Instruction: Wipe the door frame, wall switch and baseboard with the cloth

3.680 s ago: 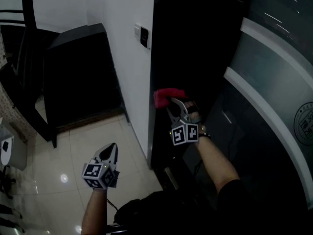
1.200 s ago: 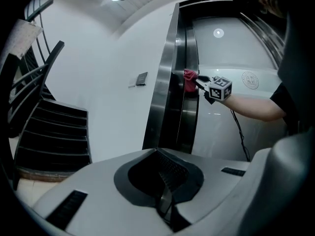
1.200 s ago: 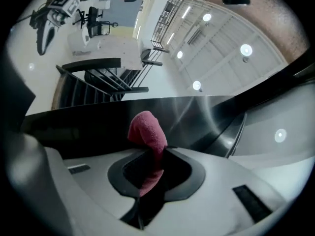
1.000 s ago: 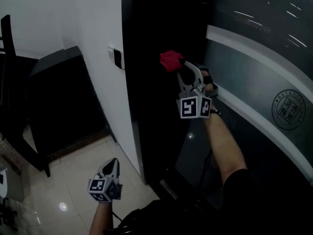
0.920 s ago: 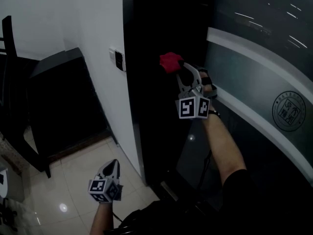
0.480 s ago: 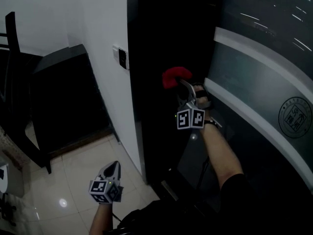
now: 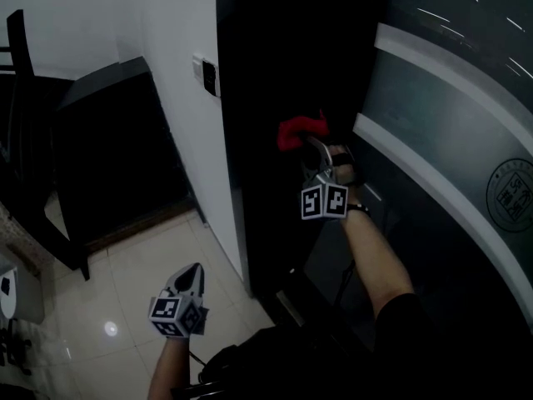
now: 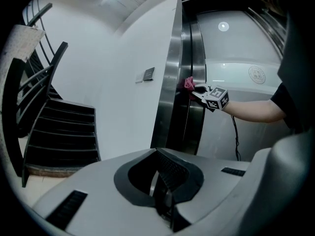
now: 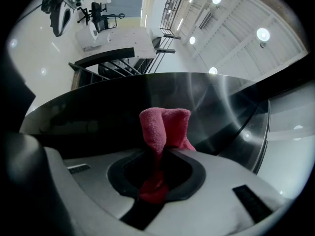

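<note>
"Head view is showing me the dark door frame running down the middle of the picture, with the white wall on its left. I'm judging the frame to be the part I'm wiping at this step."

"Where is the cloth sitting?"

"The red cloth is pressing on the frame just above centre. The right gripper is clamping it. In the right gripper view its jaws are closed tight on the fold, and a tuft of cloth is sticking out past the tips."

"And the other one?"

"The left gripper is hanging at lower left over the floor tiles, well apart from the frame. Its jaws are closed together on nothing."

"How are you doing the stroke well?"

"I'm aiming to lay the tuft flat on the metal so the jaw tips aren't scraping it. I'm also planning long, even strokes along the frame's length. The wall switch is sitting at upper left, on the wall beside the frame. I'm planning a lighter touch there so it isn't toggling. The baseboard I'm not making out clearly."
</note>
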The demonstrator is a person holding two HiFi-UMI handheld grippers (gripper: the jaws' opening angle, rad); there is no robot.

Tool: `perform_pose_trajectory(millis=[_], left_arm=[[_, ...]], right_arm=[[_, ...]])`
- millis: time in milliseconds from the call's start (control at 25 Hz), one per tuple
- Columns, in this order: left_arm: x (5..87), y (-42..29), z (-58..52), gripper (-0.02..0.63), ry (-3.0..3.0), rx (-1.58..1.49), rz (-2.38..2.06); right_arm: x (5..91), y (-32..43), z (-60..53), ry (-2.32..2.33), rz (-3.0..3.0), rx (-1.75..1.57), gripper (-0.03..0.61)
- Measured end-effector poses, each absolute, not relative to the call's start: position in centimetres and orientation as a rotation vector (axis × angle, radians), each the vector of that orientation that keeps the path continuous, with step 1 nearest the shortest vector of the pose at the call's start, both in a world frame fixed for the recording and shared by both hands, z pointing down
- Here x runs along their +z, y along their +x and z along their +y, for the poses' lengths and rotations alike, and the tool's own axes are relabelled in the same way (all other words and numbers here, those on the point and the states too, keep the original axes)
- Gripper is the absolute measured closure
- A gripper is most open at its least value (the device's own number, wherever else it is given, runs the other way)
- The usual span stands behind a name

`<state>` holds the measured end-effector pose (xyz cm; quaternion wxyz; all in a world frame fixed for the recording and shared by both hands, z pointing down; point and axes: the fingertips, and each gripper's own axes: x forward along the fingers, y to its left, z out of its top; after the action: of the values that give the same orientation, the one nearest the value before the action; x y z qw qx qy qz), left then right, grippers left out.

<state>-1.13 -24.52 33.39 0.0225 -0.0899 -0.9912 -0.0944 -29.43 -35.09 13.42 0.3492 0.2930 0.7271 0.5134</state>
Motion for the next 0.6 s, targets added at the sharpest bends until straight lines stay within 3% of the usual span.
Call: perform_pose_trajectory(millis=[600], left_arm=[[34.8, -2.0, -25.2, 0.614, -0.261, -0.339, -3.043]], right_arm=[[21.3, -29.5, -35.1, 0.899, 1.895, 1.486, 0.515]])
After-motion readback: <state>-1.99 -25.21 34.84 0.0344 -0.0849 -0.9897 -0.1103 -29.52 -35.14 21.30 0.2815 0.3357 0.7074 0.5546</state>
